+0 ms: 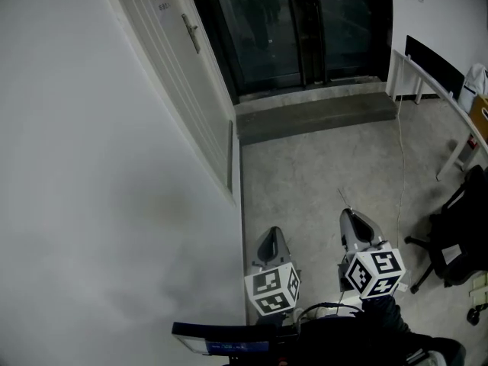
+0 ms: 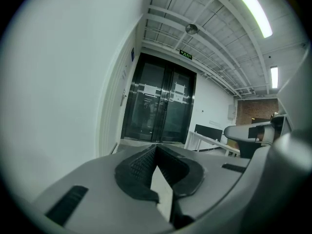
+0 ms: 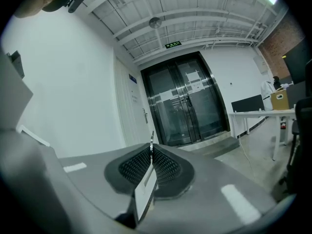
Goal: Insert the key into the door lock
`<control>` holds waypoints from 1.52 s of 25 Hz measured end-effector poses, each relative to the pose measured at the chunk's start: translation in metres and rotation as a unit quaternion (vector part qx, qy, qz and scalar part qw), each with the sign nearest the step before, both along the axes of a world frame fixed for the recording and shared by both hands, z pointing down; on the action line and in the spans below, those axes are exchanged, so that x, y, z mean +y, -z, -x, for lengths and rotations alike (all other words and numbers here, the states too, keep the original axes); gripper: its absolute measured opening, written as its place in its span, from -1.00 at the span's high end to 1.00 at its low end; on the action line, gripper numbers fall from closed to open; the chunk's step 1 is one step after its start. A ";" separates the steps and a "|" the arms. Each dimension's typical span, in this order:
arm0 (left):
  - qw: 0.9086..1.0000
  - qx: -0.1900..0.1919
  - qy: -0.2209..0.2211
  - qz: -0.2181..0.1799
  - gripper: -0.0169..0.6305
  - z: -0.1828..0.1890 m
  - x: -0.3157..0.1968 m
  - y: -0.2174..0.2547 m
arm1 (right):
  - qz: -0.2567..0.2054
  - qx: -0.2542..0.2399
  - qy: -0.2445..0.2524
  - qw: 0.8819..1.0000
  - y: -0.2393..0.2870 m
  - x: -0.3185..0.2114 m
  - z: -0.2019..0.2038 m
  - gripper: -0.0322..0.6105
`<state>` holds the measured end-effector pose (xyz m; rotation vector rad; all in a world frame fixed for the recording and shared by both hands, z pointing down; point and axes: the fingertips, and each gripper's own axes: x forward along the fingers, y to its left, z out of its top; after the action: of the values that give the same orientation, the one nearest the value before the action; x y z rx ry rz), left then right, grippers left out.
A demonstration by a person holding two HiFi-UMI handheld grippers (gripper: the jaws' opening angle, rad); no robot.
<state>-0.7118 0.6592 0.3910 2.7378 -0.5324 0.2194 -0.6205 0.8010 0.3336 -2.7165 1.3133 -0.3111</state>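
Note:
A white door (image 1: 179, 59) with a lever handle (image 1: 191, 30) stands in the left wall, well ahead of both grippers; the lock itself is too small to make out. My right gripper (image 1: 349, 213) is shut on a thin metal key (image 3: 151, 140), whose blade sticks up and forward from the closed pads. In the right gripper view the door handle (image 3: 145, 116) lies far beyond the key tip. My left gripper (image 1: 272, 231) hangs beside the wall, its jaws shut with nothing between them (image 2: 156, 146). The same door (image 2: 117, 116) shows far off in the left gripper view.
Dark glass double doors (image 1: 297, 29) close the corridor's far end, with a low concrete step (image 1: 313, 113) before them. A white table (image 1: 435, 82) and a black office chair (image 1: 457, 235) stand at the right. A cable (image 1: 399, 166) runs across the grey floor.

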 end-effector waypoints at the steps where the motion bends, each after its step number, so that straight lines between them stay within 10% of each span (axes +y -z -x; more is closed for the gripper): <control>1: 1.000 -0.002 0.001 0.001 0.94 0.003 0.000 -0.002 | 0.002 0.000 -0.001 1.000 -0.001 0.000 0.002 0.86; 15: 0.999 -0.015 0.009 0.029 0.94 -0.014 -0.025 -0.041 | 0.014 0.010 -0.008 1.000 -0.020 -0.024 -0.026 0.86; 38: 1.000 0.006 0.009 -0.006 0.94 -0.267 -0.123 0.007 | -0.010 0.027 -0.001 1.000 0.014 -0.115 -0.271 0.86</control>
<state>-0.4449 0.5364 0.3841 2.7425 -0.5572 0.1952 -0.3496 0.6858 0.3200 -2.7277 1.3208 -0.2262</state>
